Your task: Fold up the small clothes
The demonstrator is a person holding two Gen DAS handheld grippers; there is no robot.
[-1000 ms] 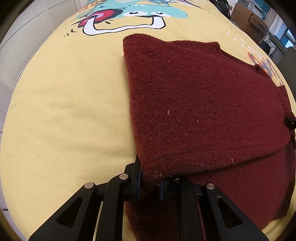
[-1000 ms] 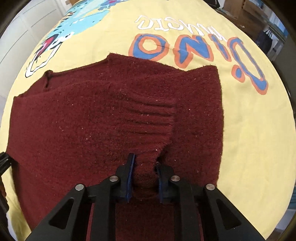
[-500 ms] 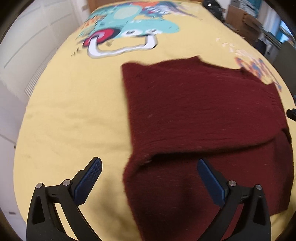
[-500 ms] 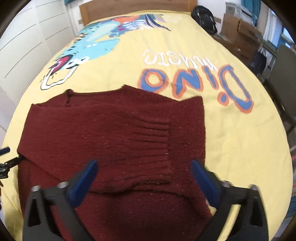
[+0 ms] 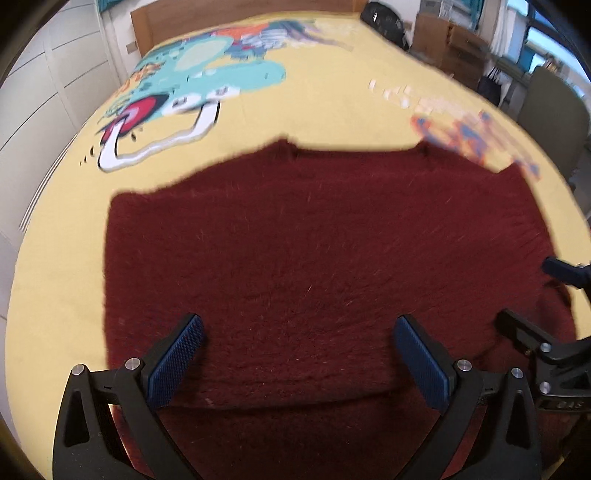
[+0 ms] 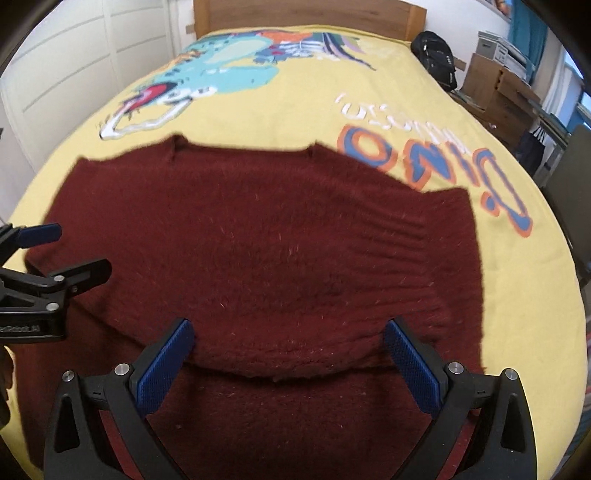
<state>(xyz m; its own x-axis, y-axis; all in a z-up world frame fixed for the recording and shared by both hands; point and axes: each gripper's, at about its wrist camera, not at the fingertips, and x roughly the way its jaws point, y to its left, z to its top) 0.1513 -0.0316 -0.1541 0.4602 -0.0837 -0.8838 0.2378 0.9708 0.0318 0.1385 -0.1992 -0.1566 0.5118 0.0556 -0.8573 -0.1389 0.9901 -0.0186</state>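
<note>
From the left wrist, the left tool (image 5: 295, 354) hangs with its blue pads spread wide and nothing between them, just above the near part of a dark red sweater (image 5: 314, 240). The sweater lies flat on the yellow bedspread (image 5: 55, 277), with one layer already turned over so that a folded edge (image 5: 295, 404) runs across just in front of the pads. The other tool shows at the right border, over the sweater's right side.

From the right wrist, the right tool (image 6: 286, 356) is likewise wide apart and empty, poised over the same folded edge (image 6: 280, 374). A ribbed cuff (image 6: 406, 236) lies across the body on the right, so a sleeve seems tucked in. The neck opening faces the far headboard (image 6: 306, 13).

The knit looks thick, fuzzy and limp: light to lift, not fragile, unlikely to slip from the pads, but prone to sag and bunch. A sound hold would be at the two near corners of the hem, pinching all layers together, so the next fold carries evenly.
</note>
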